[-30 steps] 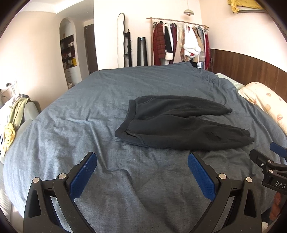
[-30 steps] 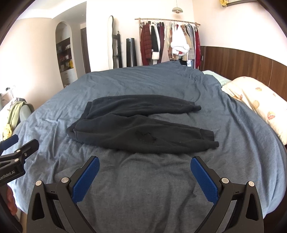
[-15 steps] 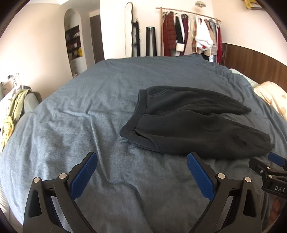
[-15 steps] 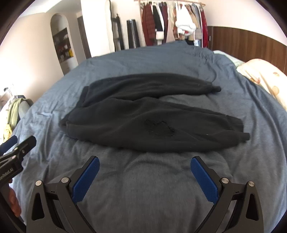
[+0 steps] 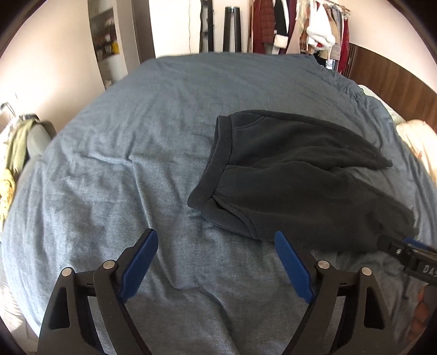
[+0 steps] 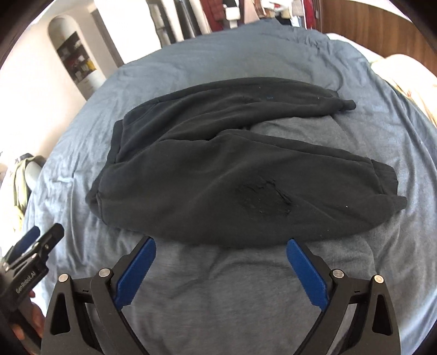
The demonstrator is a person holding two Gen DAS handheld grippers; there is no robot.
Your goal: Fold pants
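Observation:
Black sweatpants (image 6: 218, 169) lie flat on the blue-grey bed cover (image 6: 218, 286), waistband to the left, two legs spread apart to the right. They show in the left wrist view (image 5: 295, 174) too. My left gripper (image 5: 215, 240) is open and empty, just short of the waistband's near corner. My right gripper (image 6: 221, 248) is open and empty, just short of the near leg's front edge. The left gripper also shows at the left edge of the right wrist view (image 6: 35, 245), and the right gripper at the right edge of the left wrist view (image 5: 407, 254).
A cream pillow (image 6: 409, 73) lies at the bed's right side by a wooden headboard (image 5: 396, 73). A clothes rack (image 5: 297, 24) stands past the far end. Green and yellow clothes (image 5: 13, 158) hang off the left side.
Both grippers have moved forward and down toward the pants, which now look larger and closer. Both stay open.

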